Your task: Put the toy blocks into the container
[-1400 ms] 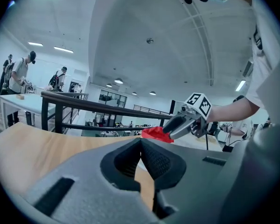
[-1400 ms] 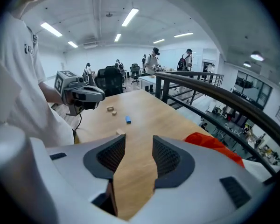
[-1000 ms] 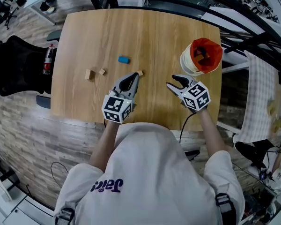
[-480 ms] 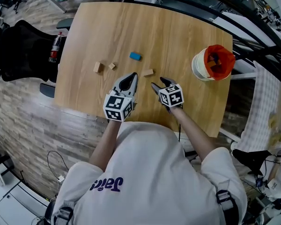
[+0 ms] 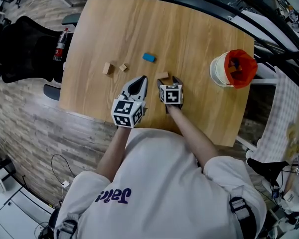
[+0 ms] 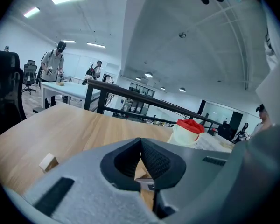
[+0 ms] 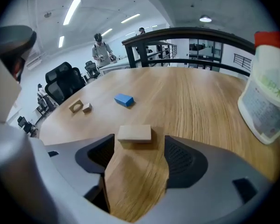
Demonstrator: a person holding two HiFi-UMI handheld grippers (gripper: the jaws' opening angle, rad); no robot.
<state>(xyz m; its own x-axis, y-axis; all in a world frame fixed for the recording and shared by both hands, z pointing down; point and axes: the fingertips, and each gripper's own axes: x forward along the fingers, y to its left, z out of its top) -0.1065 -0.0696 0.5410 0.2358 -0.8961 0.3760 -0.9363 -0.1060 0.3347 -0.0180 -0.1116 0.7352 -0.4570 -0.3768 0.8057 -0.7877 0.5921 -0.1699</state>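
1. One light wooden table carries one container, four toy blocks and two hand-held grippers.
2. The single container is a white round container with a red rim. It stands upright near the table's right edge. What lies inside it cannot be made out.
3. All four blocks lie on the table to the left of the container, none of them in it.
4. One flat pale wooden rectangular block is the block nearest the container.
5. One small blue rectangular block lies a little farther from the container and farther from the person.
6. Two small pale wooden blocks sit side by side, farthest from the container. One is a block with a round hole. The other is a plain little cube just beside it.
7. The right gripper rests low on the table, left of the container. Its jaws are opening and stand wide apart. The flat pale wooden block lies between their tips, with neither pad pressing it.
8. The left gripper sits just beyond the right gripper, farther from the container. Its jaw tips are pressed together on nothing.
9. One black office chair stands beyond the table edge farthest from the container.
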